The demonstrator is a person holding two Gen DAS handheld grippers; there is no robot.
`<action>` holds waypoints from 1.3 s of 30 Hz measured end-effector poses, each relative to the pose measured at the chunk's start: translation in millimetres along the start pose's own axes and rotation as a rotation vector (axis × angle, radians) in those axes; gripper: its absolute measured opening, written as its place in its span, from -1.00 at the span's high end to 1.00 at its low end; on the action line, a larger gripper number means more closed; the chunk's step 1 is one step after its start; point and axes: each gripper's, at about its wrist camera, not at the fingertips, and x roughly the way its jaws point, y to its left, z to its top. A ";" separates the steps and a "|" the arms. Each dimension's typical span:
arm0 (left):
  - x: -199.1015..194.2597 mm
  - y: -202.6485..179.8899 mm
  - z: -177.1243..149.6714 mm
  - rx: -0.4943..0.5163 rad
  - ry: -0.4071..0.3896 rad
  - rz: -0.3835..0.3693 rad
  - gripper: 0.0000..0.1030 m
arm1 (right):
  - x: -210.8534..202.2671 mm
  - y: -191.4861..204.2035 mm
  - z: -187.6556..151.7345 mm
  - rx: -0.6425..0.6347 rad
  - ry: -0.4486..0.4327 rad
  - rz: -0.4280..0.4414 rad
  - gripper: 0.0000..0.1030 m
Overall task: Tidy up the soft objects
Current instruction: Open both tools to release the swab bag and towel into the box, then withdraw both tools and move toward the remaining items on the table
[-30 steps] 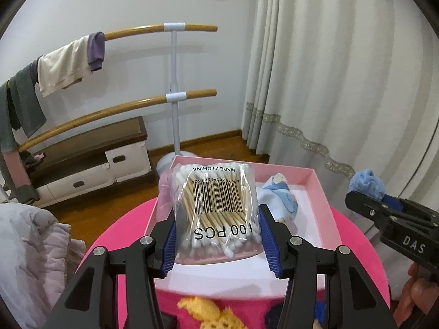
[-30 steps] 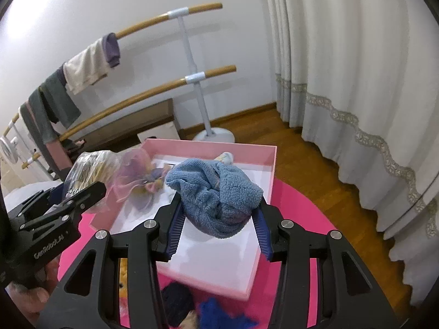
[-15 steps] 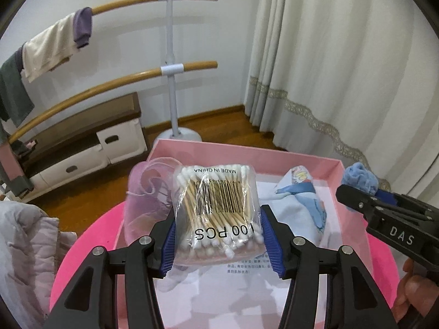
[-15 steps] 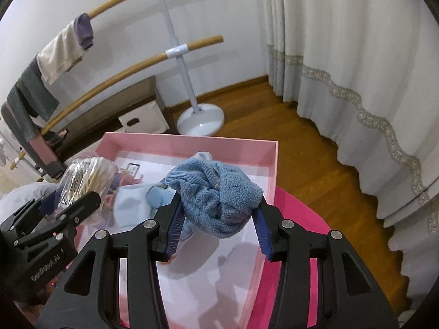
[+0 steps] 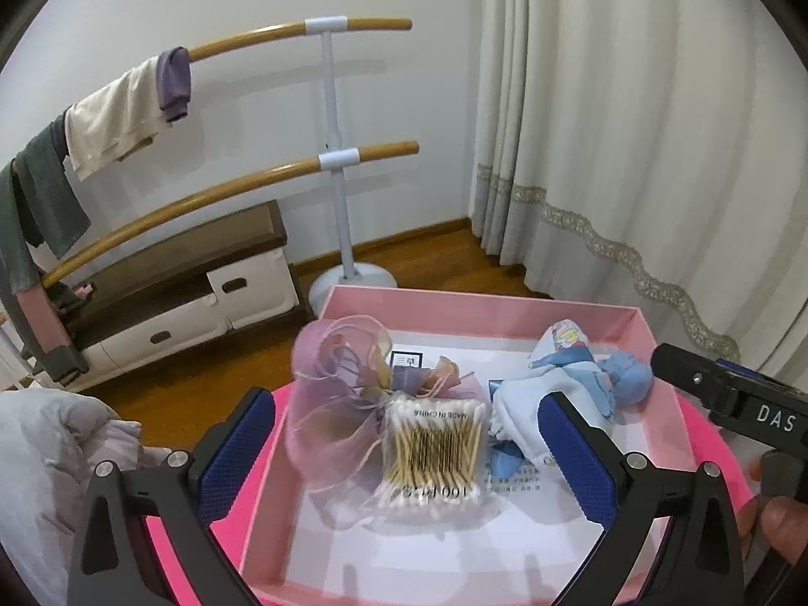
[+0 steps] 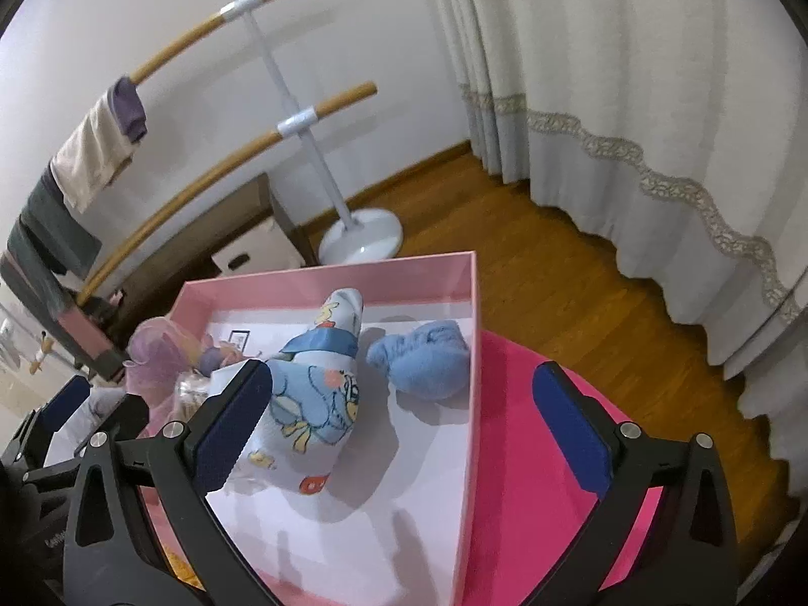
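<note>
A pink box (image 5: 474,303) (image 6: 472,353) sits on a bright pink round table (image 6: 520,384). Inside lie a pack of cotton swabs (image 5: 432,454), a purple organza bag (image 5: 338,389) (image 6: 151,353), a light blue printed cloth (image 5: 545,394) (image 6: 318,394) and a blue fuzzy cloth (image 5: 626,379) (image 6: 421,353). My left gripper (image 5: 404,449) is open above the swab pack. My right gripper (image 6: 404,419) is open above the box's right side, just short of the blue fuzzy cloth. Both are empty.
A wooden two-bar rack (image 5: 328,151) with hanging clothes (image 5: 116,111) stands behind the table by the wall. A low cabinet (image 5: 177,293) is at the left. White curtains (image 5: 631,151) hang at the right. A grey quilted garment (image 5: 45,454) lies at the left.
Both grippers have opened. The swab pack dropped from the left gripper into the box, and the blue fuzzy cloth dropped from the right gripper into the box's far right corner.
</note>
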 end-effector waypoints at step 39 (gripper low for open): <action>-338.0 25.6 -236.6 -0.039 -0.227 -0.023 -1.00 | -253.6 67.2 -164.7 -0.176 -0.341 -0.002 -1.00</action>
